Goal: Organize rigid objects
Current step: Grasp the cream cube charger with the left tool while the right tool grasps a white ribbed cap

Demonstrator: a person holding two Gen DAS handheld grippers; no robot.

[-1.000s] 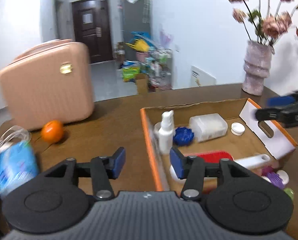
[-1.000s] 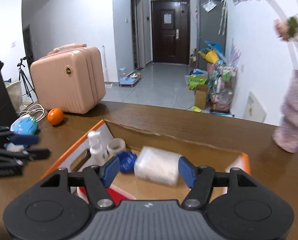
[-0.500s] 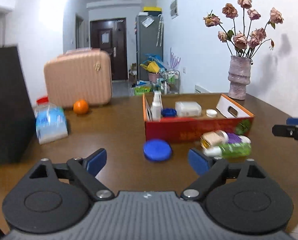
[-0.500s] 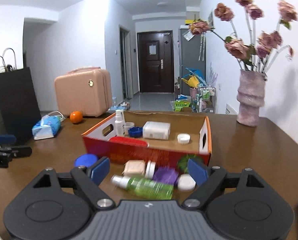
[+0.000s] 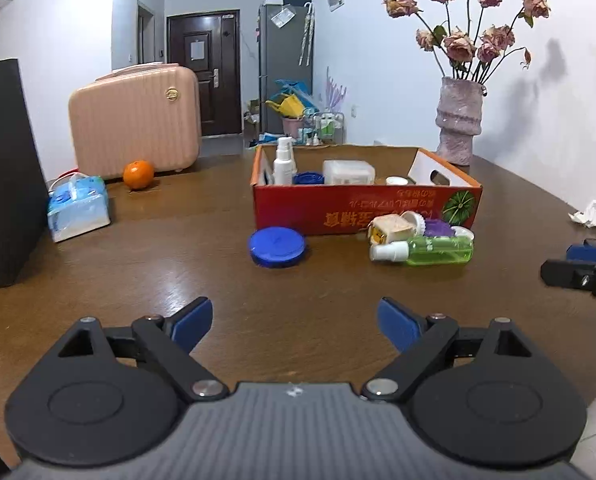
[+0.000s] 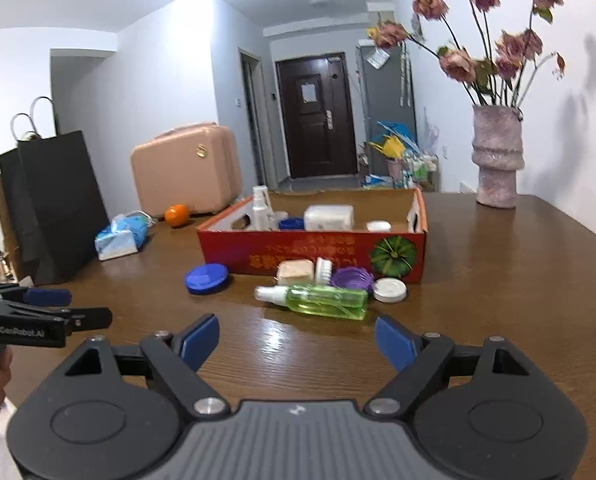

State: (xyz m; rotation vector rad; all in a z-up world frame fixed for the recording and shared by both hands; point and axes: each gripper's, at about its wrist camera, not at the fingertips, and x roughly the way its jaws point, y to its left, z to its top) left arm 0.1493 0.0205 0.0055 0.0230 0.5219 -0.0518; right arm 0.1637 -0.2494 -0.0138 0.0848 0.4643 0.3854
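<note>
A red cardboard box (image 5: pixel 361 206) (image 6: pixel 258 246) stands mid-table and holds a white spray bottle (image 5: pixel 284 161), a blue item, a white container (image 5: pixel 348 171) and a white lid. In front of it lie a blue lid (image 5: pixel 277 247) (image 6: pixel 206 278), a green spray bottle (image 5: pixel 425 250) (image 6: pixel 317 300), a tan block (image 6: pixel 296 272), a purple item (image 6: pixel 351 279) and a white lid (image 6: pixel 389 289). My left gripper (image 5: pixel 296 322) is open and empty, low over the near table. My right gripper (image 6: pixel 298 340) is open and empty, just short of the green bottle.
A pink suitcase (image 5: pixel 134 120), an orange (image 5: pixel 138 175), a blue tissue pack (image 5: pixel 78 208) and a black paper bag (image 6: pixel 50 208) stand at the left. A vase of dried roses (image 5: pixel 457 120) is at the back right. A crumpled tissue (image 5: pixel 587 216) lies at the right edge.
Both grippers have pulled back from above the box to low near the table's front, and both have opened wider. The loose items in front of the box have come into view.
</note>
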